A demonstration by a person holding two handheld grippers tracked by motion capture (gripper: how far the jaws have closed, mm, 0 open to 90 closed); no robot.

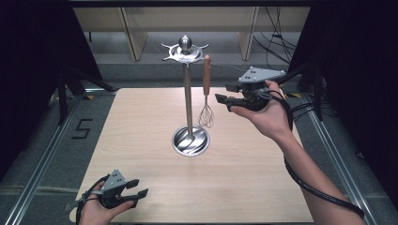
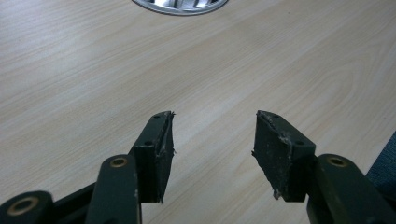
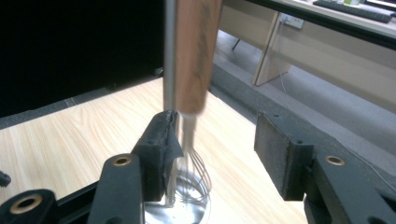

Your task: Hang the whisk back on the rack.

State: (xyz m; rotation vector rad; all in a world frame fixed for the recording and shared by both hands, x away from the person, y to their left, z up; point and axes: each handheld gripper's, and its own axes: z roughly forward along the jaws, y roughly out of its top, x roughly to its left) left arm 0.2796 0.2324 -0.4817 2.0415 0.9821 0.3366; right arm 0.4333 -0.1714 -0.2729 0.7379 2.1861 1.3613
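Note:
A steel utensil stand [image 1: 188, 98] rises from a round dish base [image 1: 190, 140] in the middle of the table, with a crown of hooks [image 1: 186, 49] on top. A whisk [image 1: 206, 89] with a wooden handle hangs upright from the crown, just right of the pole. My right gripper [image 1: 224, 102] is held level just right of the whisk, open and holding nothing. In the right gripper view the whisk handle [image 3: 196, 56] stands ahead of the right gripper [image 3: 215, 140], nearer its left jaw. My left gripper [image 1: 140, 187] rests open and empty at the table's near left.
The light wooden table [image 1: 244, 178] has bare surface around the stand. In the left gripper view, the left gripper [image 2: 214, 140] looks across bare wood toward the stand base [image 2: 180, 4]. A cable [image 1: 319, 187] trails from the right gripper along the forearm. Dark curtains flank both sides.

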